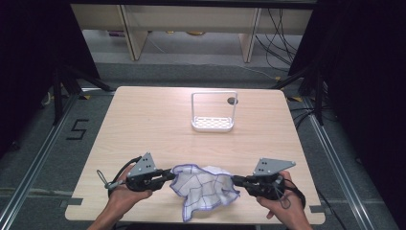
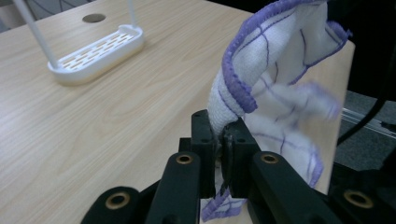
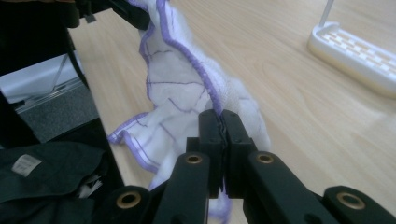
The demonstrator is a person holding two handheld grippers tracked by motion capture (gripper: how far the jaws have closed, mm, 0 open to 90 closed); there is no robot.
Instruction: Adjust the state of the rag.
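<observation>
At the near edge of the desk (image 1: 143,124), a white cloth (image 1: 203,189) with purple stitching is hanging slack between the two grippers. The left gripper (image 1: 168,175) is pinching one hemmed edge of it, its jaws closed tight on the fabric, as the left gripper view is showing with the cloth (image 2: 275,79) rising in a fold out of the clamp. The right gripper (image 1: 235,179) is clamping the opposite edge, its jaws pressed together on the hem, and in the right gripper view the cloth (image 3: 182,88) is running from that clamp toward the other hand. Most of the cloth is bunching in the middle, its lowest folds sagging toward the desk's front edge; whether they are touching the wood I cannot tell.

Well apart from it, a white rack (image 1: 213,123) with a slotted base and a tall hoop handle is standing near the far side of the desk.

Judging by this, the step in hand is taking the cloth up by two edges to spread it. The next move is probably calling for drawing the hands apart so the slack goes out, while keeping both grips firm and level, since a thin hem could slip out of either clamp if one side is pulled harder than the other.
</observation>
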